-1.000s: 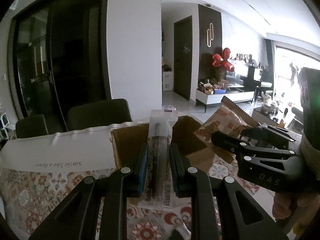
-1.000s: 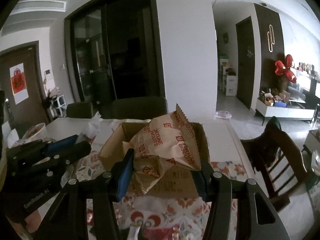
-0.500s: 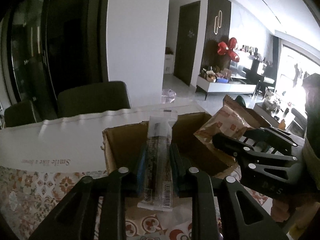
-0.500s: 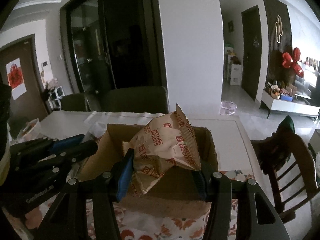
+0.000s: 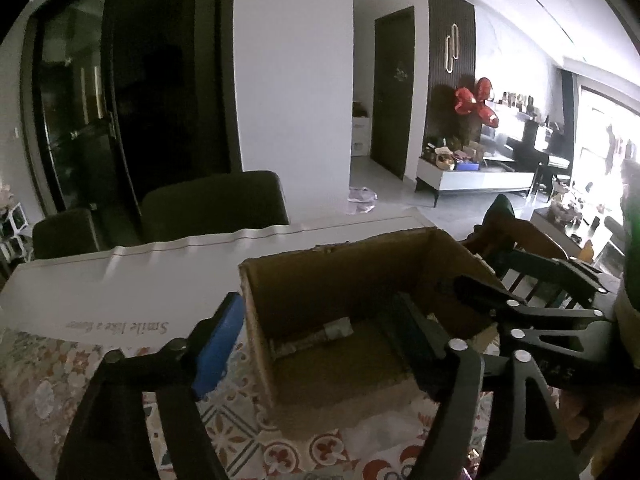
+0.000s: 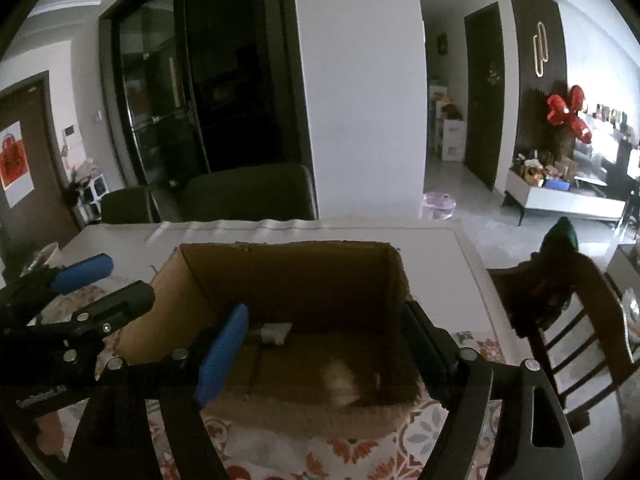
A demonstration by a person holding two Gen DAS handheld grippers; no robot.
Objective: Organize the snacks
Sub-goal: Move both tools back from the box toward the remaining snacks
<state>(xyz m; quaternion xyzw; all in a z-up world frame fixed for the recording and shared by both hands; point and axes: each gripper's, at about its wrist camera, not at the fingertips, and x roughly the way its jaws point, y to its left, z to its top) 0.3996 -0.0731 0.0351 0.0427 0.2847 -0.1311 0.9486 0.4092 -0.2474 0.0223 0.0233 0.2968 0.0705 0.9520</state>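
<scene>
An open cardboard box (image 5: 360,260) stands on the patterned tablecloth; it also shows in the right wrist view (image 6: 288,264). A clear-wrapped snack stick (image 5: 312,338) lies on the box floor, seen too in the right wrist view (image 6: 274,333). A blurred tan biscuit packet (image 6: 340,380) lies in the box. My left gripper (image 5: 316,344) is open and empty, straddling the box's left wall. My right gripper (image 6: 324,350) is open and empty over the box; it shows at the right of the left wrist view (image 5: 520,300).
A white paper bag (image 5: 120,288) with lettering lies flat behind the box. Dark chairs (image 5: 212,208) stand at the table's far side. A wooden chair (image 6: 568,304) stands at the right. The table's far edge (image 6: 460,232) is close behind the box.
Both grippers opened. The snack stick dropped from the left gripper and the biscuit packet from the right gripper into the box.
</scene>
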